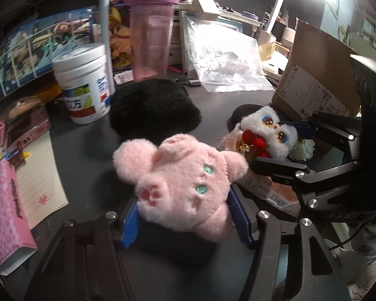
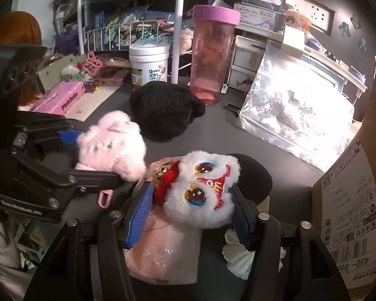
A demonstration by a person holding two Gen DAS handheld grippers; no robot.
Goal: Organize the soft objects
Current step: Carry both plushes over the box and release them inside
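Left gripper (image 1: 183,215) clenched on pink plush (image 1: 180,188), frame center; right gripper (image 2: 190,215) grasping white lion plush (image 2: 203,195), lower center. Both probably light, squashy; pinch mid-body.

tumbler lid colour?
Purple lid on the translucent pink tumbler; clearest in the right wrist view.

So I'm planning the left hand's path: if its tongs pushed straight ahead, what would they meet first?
Most likely the black fluffy pad, lying just beyond the pink plush toy that the left tongs hold. Depth is hard to judge, so the gap is uncertain.
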